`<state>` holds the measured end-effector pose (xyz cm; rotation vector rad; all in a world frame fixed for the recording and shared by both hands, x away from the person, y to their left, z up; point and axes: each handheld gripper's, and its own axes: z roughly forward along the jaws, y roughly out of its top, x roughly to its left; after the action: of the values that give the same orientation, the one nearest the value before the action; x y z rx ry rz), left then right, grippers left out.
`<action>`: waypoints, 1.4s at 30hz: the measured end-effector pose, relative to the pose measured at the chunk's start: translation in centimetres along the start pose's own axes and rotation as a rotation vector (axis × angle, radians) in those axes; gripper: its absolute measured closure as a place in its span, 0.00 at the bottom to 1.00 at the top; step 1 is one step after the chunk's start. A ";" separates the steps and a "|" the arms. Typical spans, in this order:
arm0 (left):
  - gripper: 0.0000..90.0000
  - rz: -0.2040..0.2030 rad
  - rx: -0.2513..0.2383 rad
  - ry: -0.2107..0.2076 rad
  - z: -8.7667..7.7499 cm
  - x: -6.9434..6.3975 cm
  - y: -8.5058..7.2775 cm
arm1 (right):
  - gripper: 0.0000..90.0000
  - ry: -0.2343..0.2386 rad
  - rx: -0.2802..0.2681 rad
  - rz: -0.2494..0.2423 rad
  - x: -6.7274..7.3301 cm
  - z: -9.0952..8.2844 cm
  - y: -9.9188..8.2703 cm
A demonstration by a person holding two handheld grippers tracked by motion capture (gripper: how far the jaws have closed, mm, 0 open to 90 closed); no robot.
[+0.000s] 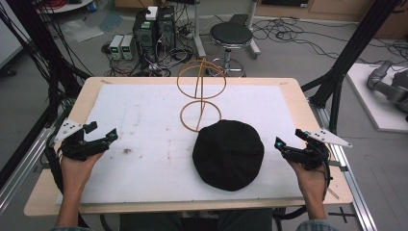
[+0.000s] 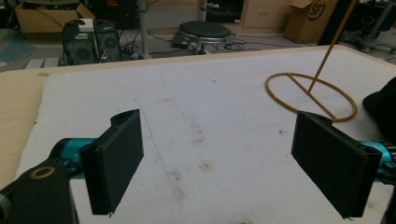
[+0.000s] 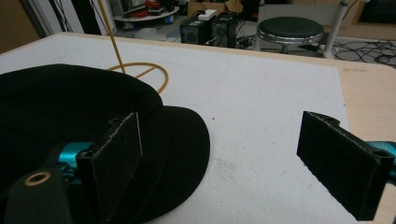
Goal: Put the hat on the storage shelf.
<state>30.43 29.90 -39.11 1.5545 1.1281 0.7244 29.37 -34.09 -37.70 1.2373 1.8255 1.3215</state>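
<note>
Work surface is a light wooden table point(image 1: 298, 98) topped with a white mat point(image 1: 144, 139), the mat scuffed and marked with brownish smudges near its middle. A black cap point(image 1: 228, 154) lies flat on the mat, right of centre and toward the person's edge. Just behind it stands a yellow wire stand point(image 1: 201, 94), its lower ring resting on the mat and nearly touching the cap's far rim, a thin rod rising to an upper hoop. Left gripper point(image 1: 103, 137) rests at the left edge of the mat, held in the person's left hand point(image 1: 77, 166), well apart from the cap; the left gripper view has its two black jaws spread wide with only bare mat between them. Right gripper point(image 1: 287, 143) sits at the mat's right edge, near the cap's right side but not touching; in the right gripper view the jaws stand wide apart, one in front of the cap's brim, nothing pinched. Room beyond: grey floor strewn with cables, a round black stool point(image 1: 231, 34), computer towers point(image 1: 154, 30) and small boxes, black frame posts on both sides
</note>
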 end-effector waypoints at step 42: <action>0.19 0.002 0.005 0.003 0.1 0.0 -0.1 | 0.15 0.036 -0.026 -0.021 1.4 0.1 0.6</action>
<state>30.49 29.82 -39.21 1.5595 1.1320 0.7260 29.12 -32.68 -37.10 1.1851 1.8353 1.3601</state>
